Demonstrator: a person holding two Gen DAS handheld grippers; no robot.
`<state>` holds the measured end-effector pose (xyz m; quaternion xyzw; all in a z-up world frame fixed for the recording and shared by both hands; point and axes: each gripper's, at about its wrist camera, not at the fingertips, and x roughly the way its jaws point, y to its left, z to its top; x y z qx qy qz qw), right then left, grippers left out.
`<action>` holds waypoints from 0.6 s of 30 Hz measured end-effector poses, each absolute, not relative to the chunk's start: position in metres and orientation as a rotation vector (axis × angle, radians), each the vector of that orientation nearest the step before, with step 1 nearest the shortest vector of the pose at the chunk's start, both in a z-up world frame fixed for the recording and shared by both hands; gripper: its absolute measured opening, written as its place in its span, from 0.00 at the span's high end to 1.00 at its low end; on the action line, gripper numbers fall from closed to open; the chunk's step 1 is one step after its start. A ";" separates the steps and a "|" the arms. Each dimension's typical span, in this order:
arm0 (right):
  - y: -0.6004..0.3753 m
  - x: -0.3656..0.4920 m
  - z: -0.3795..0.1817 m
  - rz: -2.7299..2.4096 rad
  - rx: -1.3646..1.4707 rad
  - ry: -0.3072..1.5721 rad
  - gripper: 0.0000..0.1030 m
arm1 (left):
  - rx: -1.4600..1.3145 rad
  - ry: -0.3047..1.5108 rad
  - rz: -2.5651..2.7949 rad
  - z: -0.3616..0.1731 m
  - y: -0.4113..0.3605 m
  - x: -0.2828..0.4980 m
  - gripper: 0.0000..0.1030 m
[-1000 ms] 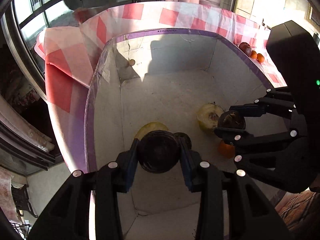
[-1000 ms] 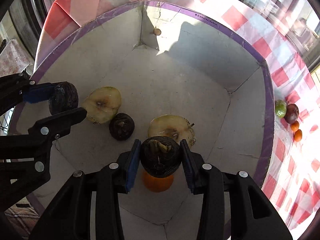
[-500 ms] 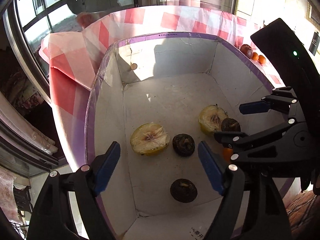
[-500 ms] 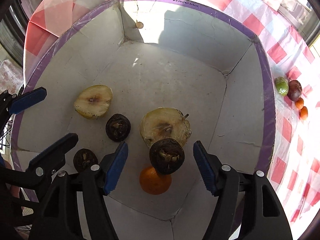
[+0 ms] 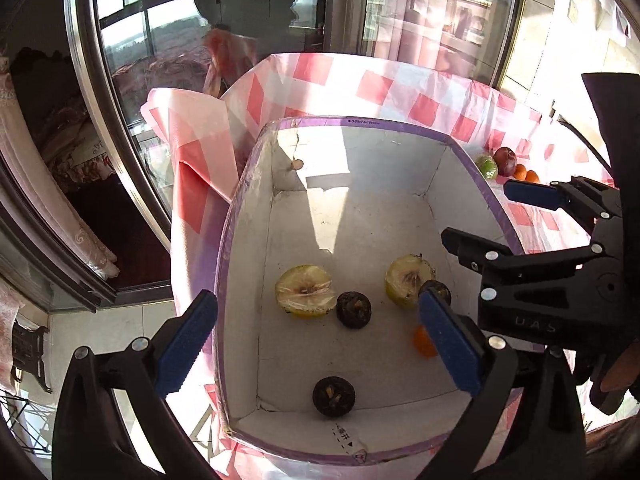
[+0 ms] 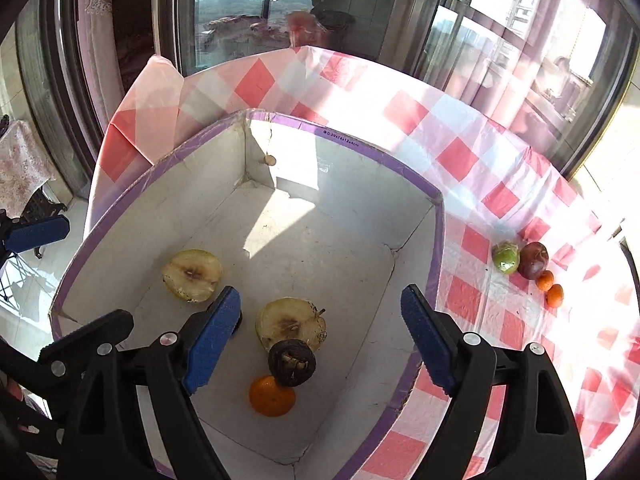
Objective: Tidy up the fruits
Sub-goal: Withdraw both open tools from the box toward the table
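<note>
A white box with a purple rim (image 5: 360,122) (image 6: 344,142) holds two apple halves (image 5: 306,291) (image 5: 408,280) (image 6: 192,275) (image 6: 290,324), dark round fruits (image 5: 353,309) (image 5: 333,396) (image 6: 292,362) and a small orange (image 6: 272,396) (image 5: 422,342). My left gripper (image 5: 316,344) is open and empty above the box's near end. My right gripper (image 6: 320,340) is open and empty above the box; it also shows in the left wrist view (image 5: 492,216). A green fruit (image 6: 506,258), a dark red fruit (image 6: 534,260) and two small oranges (image 6: 550,288) lie on the cloth to the right.
The box stands on a table with a pink-and-white checked cloth (image 6: 480,168) (image 5: 400,88). Windows (image 5: 160,20) and a floor drop lie beyond the table's left and far edges.
Both grippers opened and let their dark round fruits drop into the box, then rose and drew back from it.
</note>
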<state>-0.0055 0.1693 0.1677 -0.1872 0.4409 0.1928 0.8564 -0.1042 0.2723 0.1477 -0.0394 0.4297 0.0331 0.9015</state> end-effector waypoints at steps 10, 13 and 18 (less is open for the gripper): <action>0.034 0.010 0.199 0.199 -0.304 0.815 0.16 | -0.001 0.826 -0.003 0.171 0.184 -0.044 0.02; -0.022 0.017 0.185 0.108 -0.267 0.860 0.16 | 0.000 0.808 -0.036 0.176 0.148 -0.021 0.02; -0.107 0.031 0.149 -0.028 -0.208 0.962 0.16 | 0.009 0.788 -0.138 0.184 0.072 0.015 0.02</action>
